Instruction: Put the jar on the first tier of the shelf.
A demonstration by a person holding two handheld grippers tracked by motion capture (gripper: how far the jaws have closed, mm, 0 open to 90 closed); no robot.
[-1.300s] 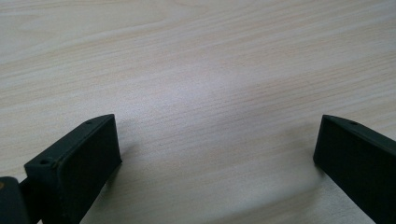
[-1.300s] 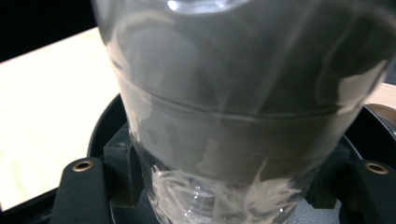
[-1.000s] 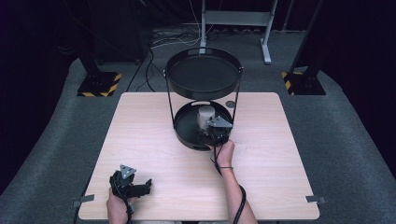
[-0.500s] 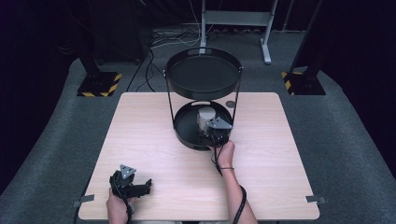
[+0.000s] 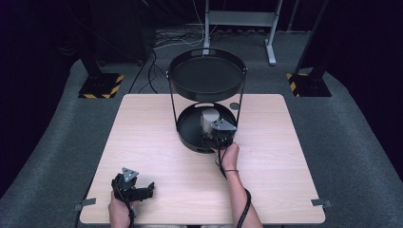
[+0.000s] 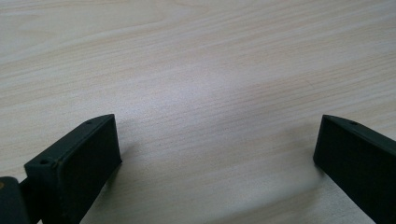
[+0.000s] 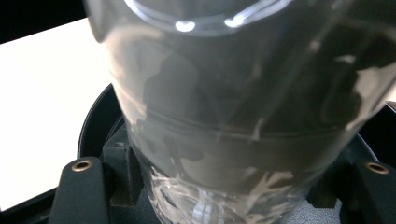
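light wood table (image 5: 157, 142), small dark round disc (image 5: 234, 106) on it behind the stand; grey carpet (image 5: 57, 142), hazard-striped bases (image 5: 100, 89) beyond

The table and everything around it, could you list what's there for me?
table: one, light wood, centre of the room
two-tier stand: one, black, far middle of the table
glass: one, clear, on the stand's lower tray, between the right gripper's jaws
small round object: one, dark, on the table beside the stand
hazard-striped bases: two, black and yellow, on the floor behind the table
left gripper: black, jaws wide apart over bare wood, near edge
right gripper: black, at the glass
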